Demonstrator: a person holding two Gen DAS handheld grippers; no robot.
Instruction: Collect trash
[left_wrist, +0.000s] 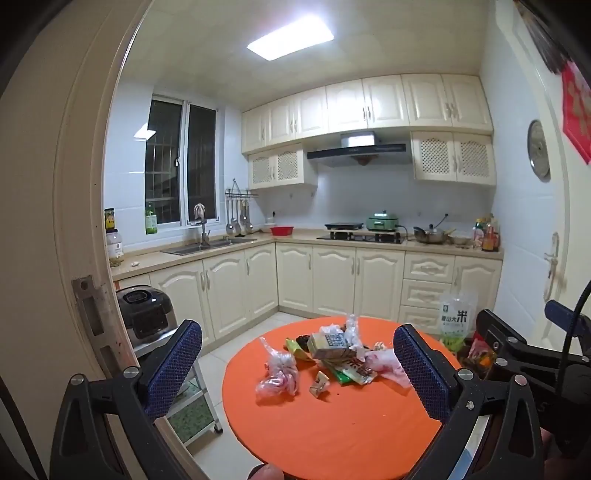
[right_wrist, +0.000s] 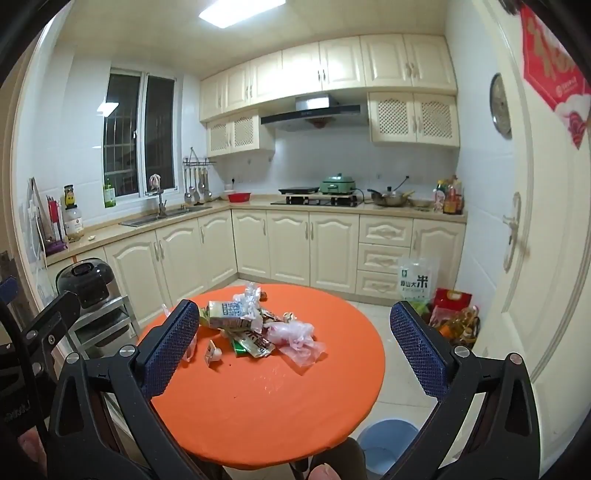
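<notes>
A pile of trash lies on the far half of a round orange table (left_wrist: 332, 424): a drink carton (left_wrist: 330, 345), a crumpled clear plastic bag (left_wrist: 279, 373), a pinkish plastic bag (left_wrist: 386, 363), snack wrappers (left_wrist: 351, 373) and a small folded scrap (left_wrist: 319, 384). The same pile shows in the right wrist view: carton (right_wrist: 225, 314), pinkish bag (right_wrist: 299, 338), wrappers (right_wrist: 256, 343), table (right_wrist: 266, 406). My left gripper (left_wrist: 295, 365) is open and empty, held above the near side of the table. My right gripper (right_wrist: 295, 345) is open and empty, beside it to the right.
A blue bucket (right_wrist: 386, 443) stands on the floor right of the table. A rice cooker on a metal rack (left_wrist: 147, 317) is at the left. A rice bag (right_wrist: 415, 280) and bottles sit at the right by a door. Kitchen cabinets and counters run behind.
</notes>
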